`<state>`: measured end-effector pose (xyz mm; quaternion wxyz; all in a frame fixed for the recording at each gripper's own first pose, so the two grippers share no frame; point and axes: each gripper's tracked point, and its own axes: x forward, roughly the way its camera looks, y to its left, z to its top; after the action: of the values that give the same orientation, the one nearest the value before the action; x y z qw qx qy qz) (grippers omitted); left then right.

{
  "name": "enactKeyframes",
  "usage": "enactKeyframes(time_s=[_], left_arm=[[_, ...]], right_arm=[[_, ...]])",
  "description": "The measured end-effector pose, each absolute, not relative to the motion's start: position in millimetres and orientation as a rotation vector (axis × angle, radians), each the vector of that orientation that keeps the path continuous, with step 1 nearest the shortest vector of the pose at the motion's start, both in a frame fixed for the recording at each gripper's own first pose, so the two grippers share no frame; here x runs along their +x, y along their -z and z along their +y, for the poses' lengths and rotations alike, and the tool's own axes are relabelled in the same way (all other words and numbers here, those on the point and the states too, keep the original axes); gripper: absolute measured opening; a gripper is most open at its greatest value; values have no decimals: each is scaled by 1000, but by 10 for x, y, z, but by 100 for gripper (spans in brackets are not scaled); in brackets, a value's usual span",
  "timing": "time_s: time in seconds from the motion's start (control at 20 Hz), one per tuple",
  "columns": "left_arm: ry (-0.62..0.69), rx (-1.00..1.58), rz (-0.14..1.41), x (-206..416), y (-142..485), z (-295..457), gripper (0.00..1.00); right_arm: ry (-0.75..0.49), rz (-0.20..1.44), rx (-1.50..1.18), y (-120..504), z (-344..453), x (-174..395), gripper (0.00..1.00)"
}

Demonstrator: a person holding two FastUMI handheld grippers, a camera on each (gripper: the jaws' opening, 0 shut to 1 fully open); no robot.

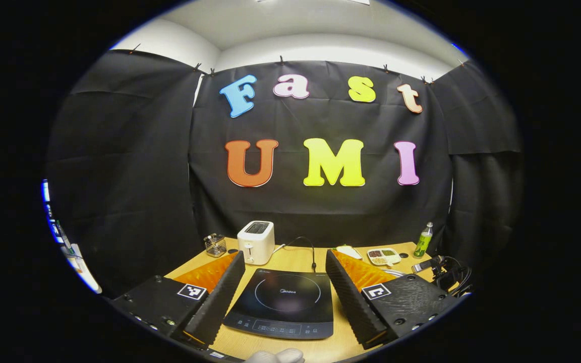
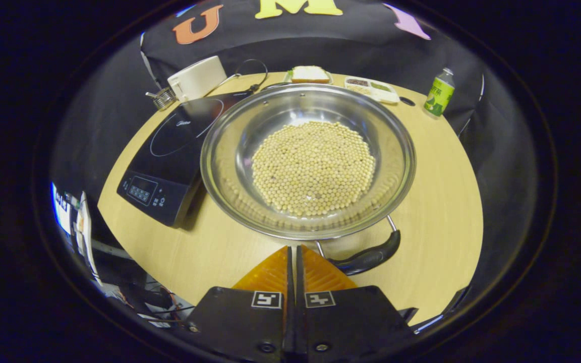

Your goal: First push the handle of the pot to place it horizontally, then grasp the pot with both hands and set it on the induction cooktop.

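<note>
Right gripper view is showing you the pot (image 2: pixel 308 161) sitting in the middle of the frame on the wooden table (image 2: pixel 442 201), its steel bowl holding a bed of pale round beans (image 2: pixel 313 166). Its dark handle (image 2: pixel 368 257) is lying at the lower right of the rim, angled up toward the right. Your right gripper (image 2: pixel 293 252) is sitting at the bottom centre with its fingers pressed together and nothing between them, the tips just beside the handle's near end; whether they are touching it you cannot tell. The induction cooktop (image 2: pixel 169 151) is lying to the left of the pot, its right edge running under the pot's rim. Toward the top of the frame you are seeing a white toaster (image 2: pixel 197 75), a slice of bread (image 2: pixel 309 73), a divided snack tray (image 2: pixel 371 86) and a green bottle (image 2: pixel 439 93).

Left gripper view is looking over the induction cooktop (image 1: pixel 283 302) at bottom centre, framed by your left gripper (image 1: pixel 285 262), whose fingers are standing spread wide and holding nothing. Behind it the toaster (image 1: pixel 256 242) is standing left of centre, a small wire basket (image 1: pixel 215 245) beside it, and the bottle (image 1: pixel 424 241) is at the right.
</note>
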<state>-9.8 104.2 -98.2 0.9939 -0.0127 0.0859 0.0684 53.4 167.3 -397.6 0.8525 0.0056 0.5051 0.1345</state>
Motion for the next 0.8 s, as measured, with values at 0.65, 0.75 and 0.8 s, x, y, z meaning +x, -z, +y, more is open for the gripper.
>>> enactKeyframes(time_s=[0.65, 0.75, 0.8], left_arm=[[-95, -26, 187, 122, 1053, 798, 86], [-92, -28, 191, 161, 1074, 761, 96], [-92, -28, 193, 171, 1086, 746, 86]], right_arm=[[-162, 1052, 0, 3930, 891, 822, 1], [-152, 1052, -5, 3922, 790, 865, 1], [-151, 1050, -13, 3922, 739, 891, 1]])
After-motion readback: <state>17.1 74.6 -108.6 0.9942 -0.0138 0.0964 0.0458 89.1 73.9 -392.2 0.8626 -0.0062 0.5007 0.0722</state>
